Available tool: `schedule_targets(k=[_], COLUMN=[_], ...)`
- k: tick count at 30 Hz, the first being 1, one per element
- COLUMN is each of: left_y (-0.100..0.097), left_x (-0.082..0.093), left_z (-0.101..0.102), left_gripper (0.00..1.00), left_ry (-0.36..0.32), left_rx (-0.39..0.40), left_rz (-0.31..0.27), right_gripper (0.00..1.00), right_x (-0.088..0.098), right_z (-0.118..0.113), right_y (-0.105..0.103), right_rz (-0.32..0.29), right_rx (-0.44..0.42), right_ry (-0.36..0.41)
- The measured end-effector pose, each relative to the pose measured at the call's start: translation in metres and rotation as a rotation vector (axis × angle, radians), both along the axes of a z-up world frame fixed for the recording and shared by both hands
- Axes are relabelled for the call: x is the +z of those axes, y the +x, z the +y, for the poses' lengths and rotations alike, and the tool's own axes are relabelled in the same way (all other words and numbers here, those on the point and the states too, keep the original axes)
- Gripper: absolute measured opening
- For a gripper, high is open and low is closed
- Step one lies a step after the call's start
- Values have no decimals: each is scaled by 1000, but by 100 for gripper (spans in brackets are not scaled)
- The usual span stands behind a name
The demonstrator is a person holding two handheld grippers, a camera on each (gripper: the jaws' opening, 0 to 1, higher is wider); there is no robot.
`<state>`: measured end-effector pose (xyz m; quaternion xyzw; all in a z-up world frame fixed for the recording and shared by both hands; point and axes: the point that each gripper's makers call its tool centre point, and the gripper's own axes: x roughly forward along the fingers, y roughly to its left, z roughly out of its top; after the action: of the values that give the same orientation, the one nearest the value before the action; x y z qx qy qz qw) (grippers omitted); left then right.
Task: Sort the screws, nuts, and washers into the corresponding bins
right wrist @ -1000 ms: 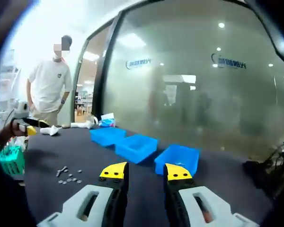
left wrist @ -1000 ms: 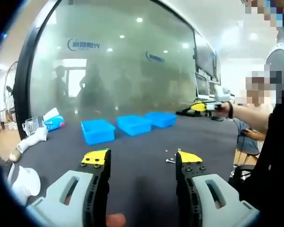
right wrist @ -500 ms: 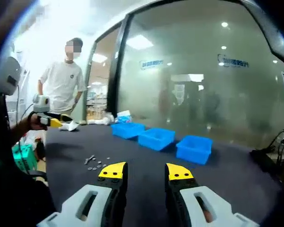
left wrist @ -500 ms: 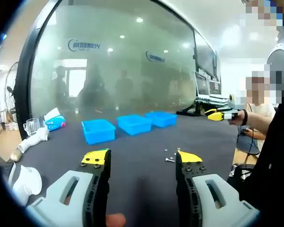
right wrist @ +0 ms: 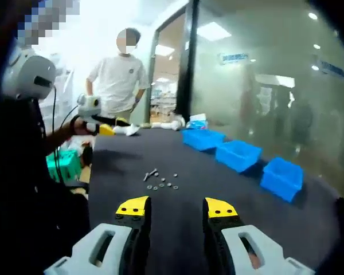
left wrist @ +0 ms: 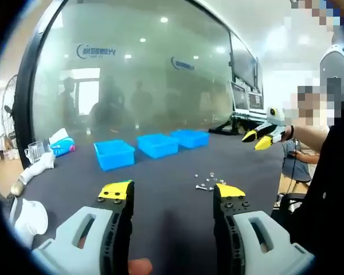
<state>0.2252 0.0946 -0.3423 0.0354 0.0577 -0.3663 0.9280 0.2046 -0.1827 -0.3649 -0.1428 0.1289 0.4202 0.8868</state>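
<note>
A small pile of screws, nuts and washers (left wrist: 209, 180) lies loose on the dark table (left wrist: 160, 189), just beyond my left gripper (left wrist: 172, 192), which is open and empty. Three blue bins (left wrist: 114, 154) (left wrist: 157, 145) (left wrist: 190, 138) stand in a row farther back. My right gripper (left wrist: 264, 137) hangs in the air at the right, held by a hand. In the right gripper view the pile (right wrist: 160, 180) is ahead of my open, empty right gripper (right wrist: 176, 207), the bins (right wrist: 238, 154) run along the right, and the left gripper (right wrist: 97, 126) hovers at the left.
A frosted glass wall (left wrist: 137, 74) stands behind the table. White items (left wrist: 28, 217), a glass mug (left wrist: 34, 152) and a tissue pack (left wrist: 60, 143) sit at the table's left end. A person in a white T-shirt (right wrist: 119, 80) stands beyond it, near a green basket (right wrist: 63, 166).
The right gripper view has swung left, so the pile now sits near its centre and the bins at the right. In the left gripper view the right gripper has dropped a little. Both stay open.
</note>
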Motion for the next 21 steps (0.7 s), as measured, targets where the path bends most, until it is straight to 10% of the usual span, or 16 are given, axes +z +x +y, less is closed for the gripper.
schedule_targets(k=[21], left_y=[-7], left_x=[-10], left_z=[3], left_gripper=[54], left_ry=[26], left_rx=[-29], left_rz=[15], right_gripper=[26], right_x=[-12], right_z=[66], right_y=[2], right_rz=[145], right_rx=[190], right_ry=[-198])
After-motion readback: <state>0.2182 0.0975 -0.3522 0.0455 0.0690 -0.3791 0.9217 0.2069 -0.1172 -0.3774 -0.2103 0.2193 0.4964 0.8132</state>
